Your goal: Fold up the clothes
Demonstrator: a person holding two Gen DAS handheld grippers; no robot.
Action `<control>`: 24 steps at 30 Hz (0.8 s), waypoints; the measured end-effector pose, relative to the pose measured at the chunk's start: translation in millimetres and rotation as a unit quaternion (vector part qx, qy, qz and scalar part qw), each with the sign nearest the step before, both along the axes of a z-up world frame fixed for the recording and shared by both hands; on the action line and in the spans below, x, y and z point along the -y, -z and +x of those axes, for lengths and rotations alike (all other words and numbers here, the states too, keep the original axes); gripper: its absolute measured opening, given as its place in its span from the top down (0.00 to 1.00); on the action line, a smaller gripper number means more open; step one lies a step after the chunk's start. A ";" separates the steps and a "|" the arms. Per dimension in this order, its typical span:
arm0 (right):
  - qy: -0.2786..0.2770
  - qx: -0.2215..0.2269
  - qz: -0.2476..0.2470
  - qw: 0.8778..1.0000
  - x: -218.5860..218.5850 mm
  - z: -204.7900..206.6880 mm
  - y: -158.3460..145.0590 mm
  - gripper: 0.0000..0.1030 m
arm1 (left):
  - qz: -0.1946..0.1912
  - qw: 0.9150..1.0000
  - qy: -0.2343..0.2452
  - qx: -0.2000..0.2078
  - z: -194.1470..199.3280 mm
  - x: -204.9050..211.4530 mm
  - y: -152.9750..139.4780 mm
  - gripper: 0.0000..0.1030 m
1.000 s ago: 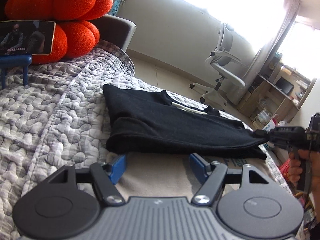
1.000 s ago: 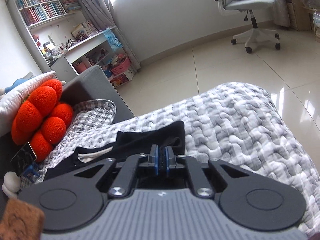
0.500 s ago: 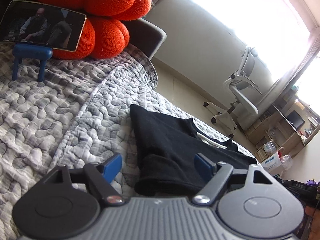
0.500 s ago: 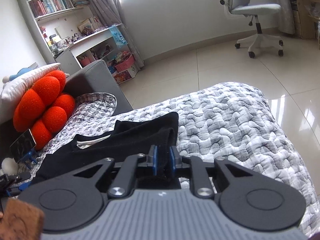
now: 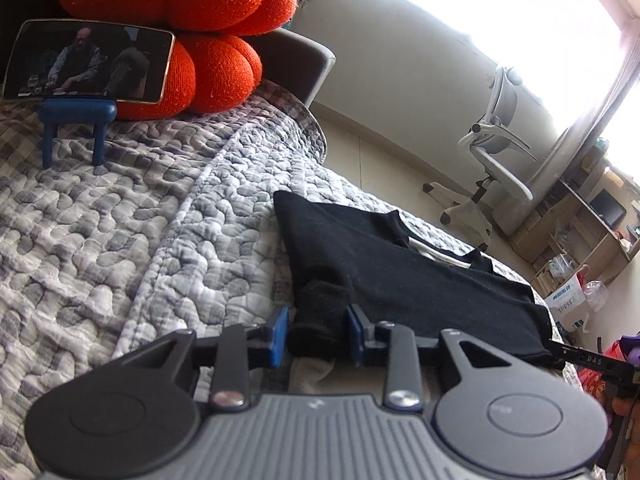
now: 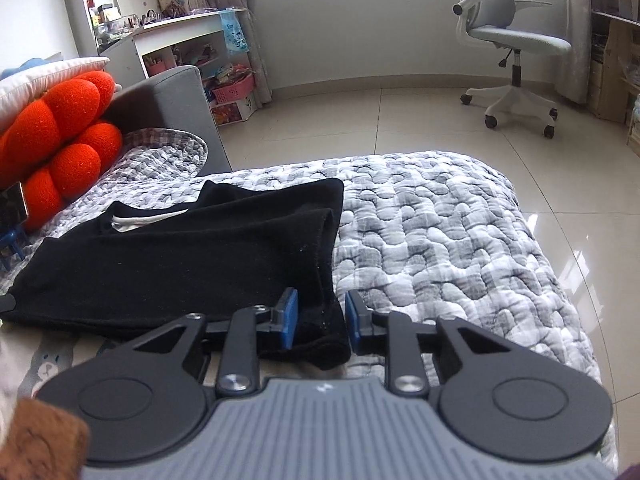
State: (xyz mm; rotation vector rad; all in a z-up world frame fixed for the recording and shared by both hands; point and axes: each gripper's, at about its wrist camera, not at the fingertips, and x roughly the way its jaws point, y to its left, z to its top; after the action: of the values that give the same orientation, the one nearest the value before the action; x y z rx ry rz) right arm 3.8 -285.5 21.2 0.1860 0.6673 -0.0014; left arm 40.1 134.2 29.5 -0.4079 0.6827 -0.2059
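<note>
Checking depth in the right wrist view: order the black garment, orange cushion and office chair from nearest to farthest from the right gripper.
From the right gripper:
1. Black garment, between its fingers.
2. Orange cushion, far left on the bed.
3. Office chair, upper right, across the floor.

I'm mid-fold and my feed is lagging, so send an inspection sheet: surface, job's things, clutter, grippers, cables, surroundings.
Surface: grey-and-white quilted bedspread, puckered.
Job's things: black knit garment, partly folded on the bedspread, white neck label showing.
Clutter: orange lobed plush cushion; phone with a lit screen on a blue stand; all apart from the garment.
Grippers: left gripper has one near corner of the garment between its blue pads; right gripper has the other; cannot tell whether either is clamped.
Cables: nothing seen.
Surroundings: white office chair on a tiled floor; cluttered white shelves.
</note>
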 end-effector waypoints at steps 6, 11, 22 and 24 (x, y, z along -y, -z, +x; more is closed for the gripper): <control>0.007 0.027 0.004 1.000 0.2 -3.9 -14.8 0.74 | -0.029 0.999 -0.029 -0.009 16.2 -16.3 -7.4 0.69; -0.024 0.044 -0.009 0.999 -18.2 0.2 -26.1 0.73 | -0.030 0.999 -0.018 -0.032 50.1 -6.0 -2.3 0.65; -0.044 0.020 -0.005 0.999 -27.7 11.1 3.2 0.76 | 0.020 1.000 -0.005 0.000 58.1 0.6 3.3 0.91; -0.044 0.023 -0.015 0.999 -30.6 10.2 3.9 0.76 | 0.007 1.000 -0.013 0.001 58.9 -4.2 4.3 0.94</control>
State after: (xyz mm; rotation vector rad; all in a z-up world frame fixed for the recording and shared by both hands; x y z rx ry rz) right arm 14.0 -255.0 17.3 0.1272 0.6297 0.0772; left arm 99.0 138.4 25.2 -0.4040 0.6760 -0.1770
